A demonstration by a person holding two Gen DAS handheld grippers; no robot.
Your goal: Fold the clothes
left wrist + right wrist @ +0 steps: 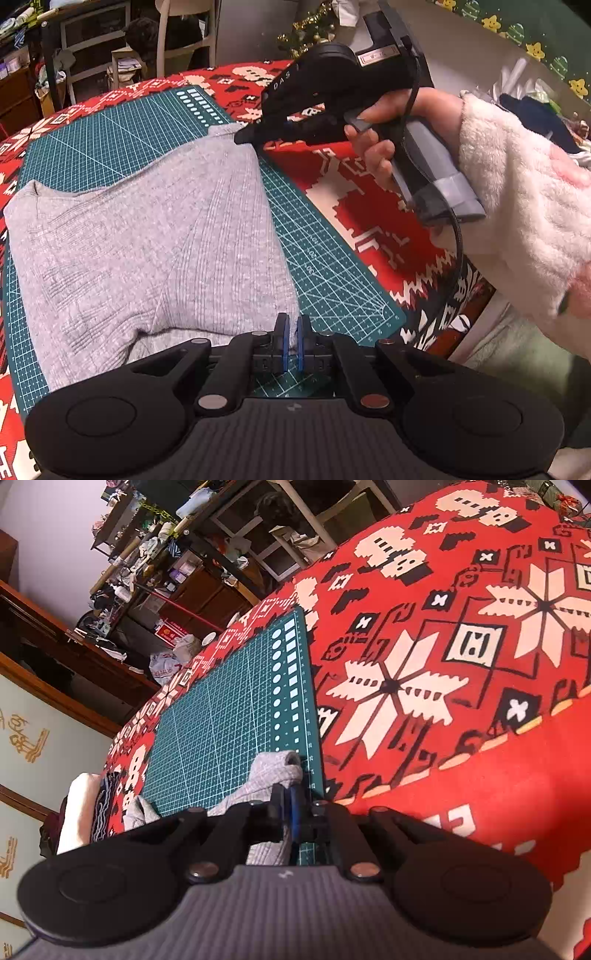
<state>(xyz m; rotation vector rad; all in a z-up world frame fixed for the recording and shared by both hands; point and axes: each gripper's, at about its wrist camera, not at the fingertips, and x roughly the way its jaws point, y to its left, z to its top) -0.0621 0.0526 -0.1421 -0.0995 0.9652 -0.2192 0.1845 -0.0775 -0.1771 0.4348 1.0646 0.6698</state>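
Grey ribbed knit garment (147, 240) spread on green gridded cutting mat (325, 258), surface centre. Soft, light, limp, stretchy; corners best pinched. Left tongs (292, 334) clamped on hem at 6 o'clock; right tongs (290, 805) clamped on corner at 1 o'clock.

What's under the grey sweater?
The grey sweater lies on a green cutting mat, which sits on a red patterned cloth. Anything else beneath the sweater is covered.
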